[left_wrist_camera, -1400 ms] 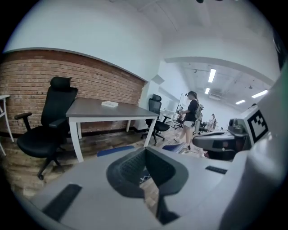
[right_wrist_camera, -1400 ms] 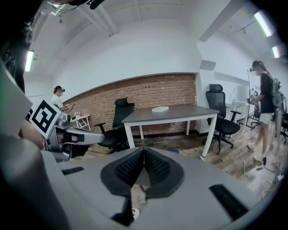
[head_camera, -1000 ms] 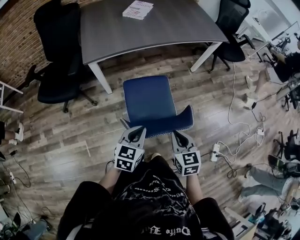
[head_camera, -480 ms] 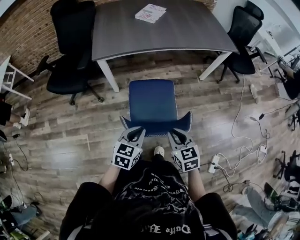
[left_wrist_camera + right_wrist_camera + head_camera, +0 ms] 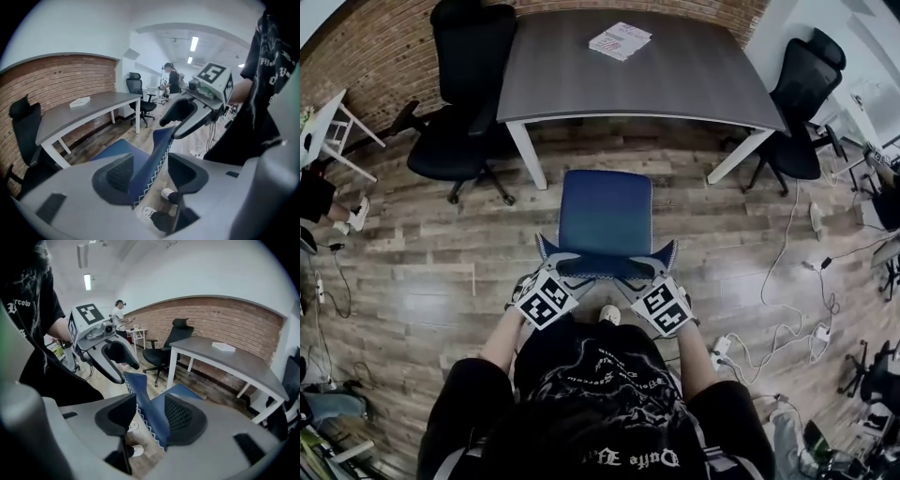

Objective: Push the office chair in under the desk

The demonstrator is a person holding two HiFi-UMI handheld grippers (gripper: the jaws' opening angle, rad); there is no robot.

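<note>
The blue office chair [image 5: 605, 211] stands on the floor [image 5: 441, 253] facing the surface [image 5: 675, 75], close but not yet under it. The left tongs [image 5: 551, 267] and right tongs [image 5: 649, 270] have just been opening and now sit released astride the backrest [image 5: 605, 264]. The push looks unfinished: those 2 need to bear on the backrest again and roll it straight forward.

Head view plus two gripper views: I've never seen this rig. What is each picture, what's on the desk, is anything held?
No robot arm: a person carries a two-jaw gripper in each hand. The head view looks down from their head; each gripper view looks along its own jaws. The left gripper and right gripper straddle the backrest of the blue chair; their jaws have just been opening, so nothing is clamped. The grey desk ahead bears a booklet.
</note>
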